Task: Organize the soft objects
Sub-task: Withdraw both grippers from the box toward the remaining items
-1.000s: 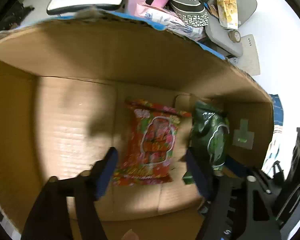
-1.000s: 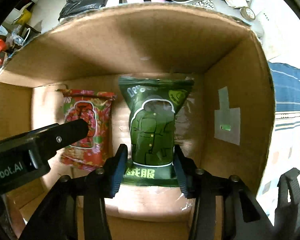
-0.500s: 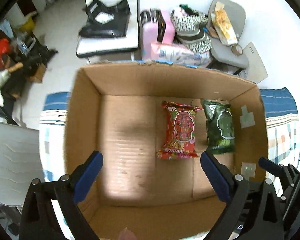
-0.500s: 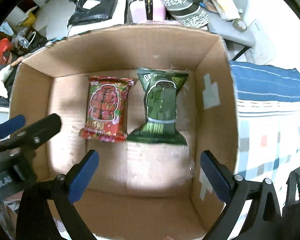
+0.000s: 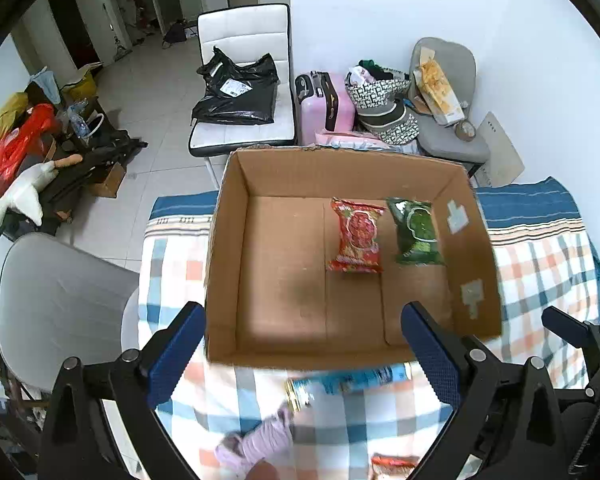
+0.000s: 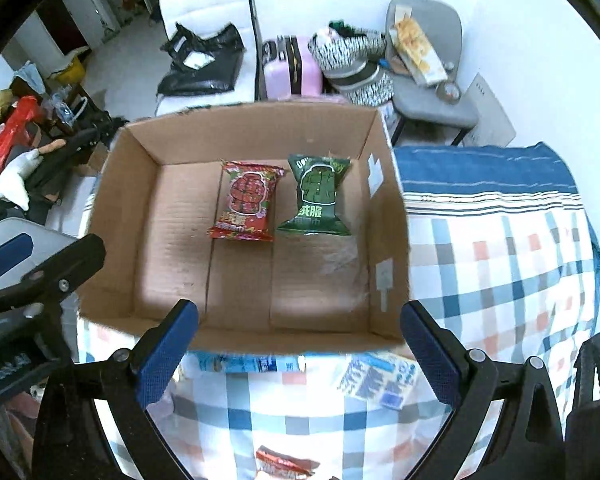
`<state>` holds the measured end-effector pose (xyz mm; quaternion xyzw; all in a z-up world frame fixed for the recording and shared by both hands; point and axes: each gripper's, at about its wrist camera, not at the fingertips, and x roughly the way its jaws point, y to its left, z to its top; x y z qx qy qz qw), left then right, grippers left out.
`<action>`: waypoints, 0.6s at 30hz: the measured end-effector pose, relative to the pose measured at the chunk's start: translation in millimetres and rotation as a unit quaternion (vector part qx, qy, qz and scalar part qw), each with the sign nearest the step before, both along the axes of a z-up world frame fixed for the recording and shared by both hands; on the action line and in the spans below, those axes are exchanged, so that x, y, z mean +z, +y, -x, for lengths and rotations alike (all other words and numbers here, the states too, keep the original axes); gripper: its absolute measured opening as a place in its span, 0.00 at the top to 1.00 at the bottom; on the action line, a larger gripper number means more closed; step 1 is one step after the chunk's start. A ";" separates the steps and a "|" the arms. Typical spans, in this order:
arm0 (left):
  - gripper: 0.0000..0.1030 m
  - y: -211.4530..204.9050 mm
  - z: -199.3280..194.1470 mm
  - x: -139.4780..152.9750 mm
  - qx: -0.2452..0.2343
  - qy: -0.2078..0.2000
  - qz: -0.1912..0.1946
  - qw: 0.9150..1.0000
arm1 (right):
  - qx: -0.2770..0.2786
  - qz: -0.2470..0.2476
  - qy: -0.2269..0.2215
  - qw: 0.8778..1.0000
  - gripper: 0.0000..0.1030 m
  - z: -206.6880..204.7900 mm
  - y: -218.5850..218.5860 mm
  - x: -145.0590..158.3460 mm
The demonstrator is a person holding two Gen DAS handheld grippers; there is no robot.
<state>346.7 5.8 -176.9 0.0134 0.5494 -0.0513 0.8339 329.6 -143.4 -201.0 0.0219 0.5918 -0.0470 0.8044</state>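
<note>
Side by side on the floor of the cardboard box (image 6: 384, 216), toward its far right corner, a red snack packet (image 6: 246, 206) and a green snack packet (image 6: 319, 200) lie flat and nearly touching, apparently packed close to save room. To their left the box floor is bare, while more packets (image 6: 374, 376) wait on the checked cloth (image 6: 500, 280) just outside the near wall. Both the left gripper (image 5: 304, 354) and right gripper (image 6: 300, 352) hover above that wall, jaws spread wide and holding nothing.
</note>
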 end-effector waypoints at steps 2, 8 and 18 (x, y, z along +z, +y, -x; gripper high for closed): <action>0.03 0.7 15.0 8.3 0.003 -0.007 0.001 1.000 | 0.006 -0.002 -0.009 1.000 0.00 14.6 3.0 11.7; 0.03 -0.5 44.3 23.2 0.015 -0.012 0.015 1.000 | 0.018 -0.018 -0.021 0.999 0.00 45.2 5.4 30.1; 0.03 -27.9 70.7 -20.9 0.025 0.048 0.019 0.998 | 0.013 -0.062 0.049 0.997 0.00 69.0 -56.6 -13.5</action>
